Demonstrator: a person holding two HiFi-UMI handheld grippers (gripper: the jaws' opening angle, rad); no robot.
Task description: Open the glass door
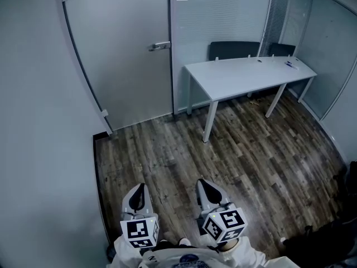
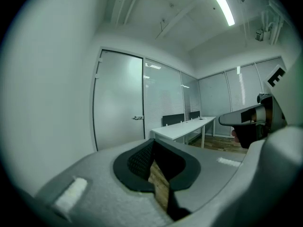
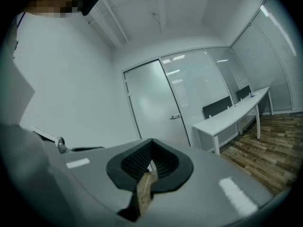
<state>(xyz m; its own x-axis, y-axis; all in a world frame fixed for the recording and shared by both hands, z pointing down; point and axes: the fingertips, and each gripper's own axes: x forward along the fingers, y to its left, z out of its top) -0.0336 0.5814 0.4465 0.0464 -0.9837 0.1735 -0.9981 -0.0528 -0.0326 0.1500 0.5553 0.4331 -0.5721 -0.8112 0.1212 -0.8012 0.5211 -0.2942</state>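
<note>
Below and ahead of the left tongs (image 1: 139,187) and the right tongs (image 1: 204,182): dark plank floor (image 1: 234,161), running to the far side of the room. Close on the left of the left tongs: plain white wall (image 1: 39,121). Far ahead, slightly left of both tongs: frosted glass door (image 1: 125,66), shut in its dark frame, well apart from either pair and untouched. Right of the door, ahead of the right tongs: glass wall (image 1: 217,10) with fine horizontal lines. In front of that, ahead and to the right of the right tongs: long white counter (image 1: 245,74) on white legs. Behind the counter, against the glass: two dark chairs (image 1: 234,50).

Both tongs: held low, side by side, near level, tips toward the door. Left tongs closed, pads meeting at the tip, nothing between them. Right tongs closed the same way, also empty. At the rear of each, a marker cube (image 1: 139,231).

On the door's right edge, well ahead of both tongs: small metal lever handle (image 1: 159,46), lying level. On the counter's far right end: a few small dark items (image 1: 290,64), too small to tell.
</note>
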